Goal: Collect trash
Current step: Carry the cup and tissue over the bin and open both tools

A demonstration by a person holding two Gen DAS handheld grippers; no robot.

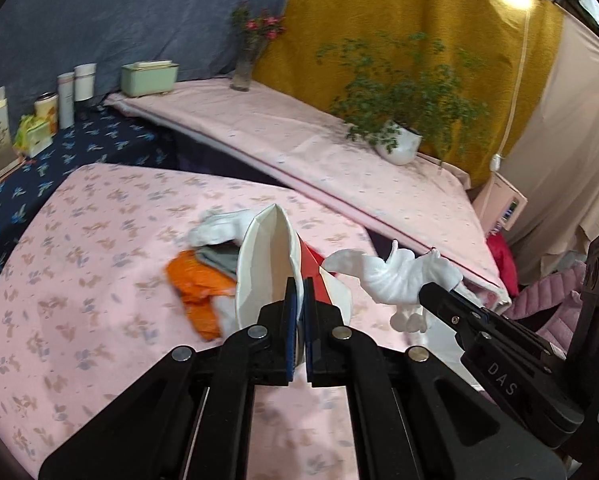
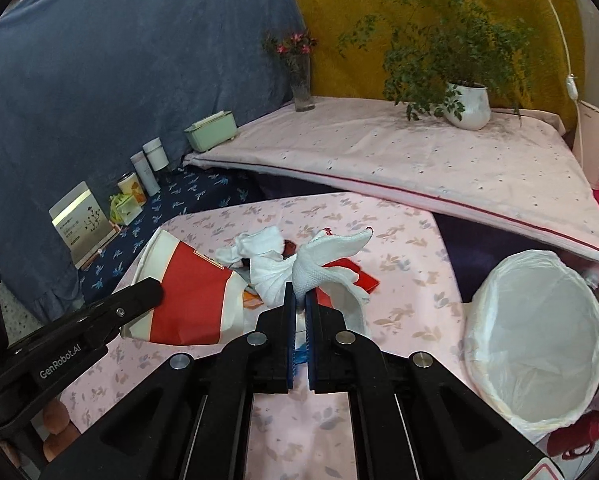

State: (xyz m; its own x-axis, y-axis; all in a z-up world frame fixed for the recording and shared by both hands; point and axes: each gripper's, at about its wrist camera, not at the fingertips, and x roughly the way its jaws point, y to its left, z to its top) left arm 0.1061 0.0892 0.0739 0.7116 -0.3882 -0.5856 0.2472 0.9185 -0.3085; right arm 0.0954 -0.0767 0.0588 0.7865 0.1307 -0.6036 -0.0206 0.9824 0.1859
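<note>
In the left wrist view my left gripper (image 1: 299, 294) is shut on the rim of a squashed red-and-white paper cup (image 1: 267, 264), held above the pink floral table (image 1: 79, 240). To its right, my right gripper (image 1: 433, 292) pinches a crumpled white tissue (image 1: 395, 276). The right wrist view shows the same grip: right gripper (image 2: 299, 298) shut on the tissue (image 2: 323, 252), with the left gripper (image 2: 153, 288) and the cup (image 2: 187, 292) to the left. An orange wrapper (image 1: 199, 292), another white tissue (image 1: 219, 228) and a red packet (image 2: 355, 276) lie on the table.
A bin with a white liner (image 2: 539, 332) stands open at the table's right edge. Behind is a second pink-covered surface (image 2: 419, 152) with a potted plant (image 2: 469, 106), a flower vase (image 2: 301, 84) and a green box (image 2: 211, 130). Tins and cartons (image 2: 139, 184) line the left.
</note>
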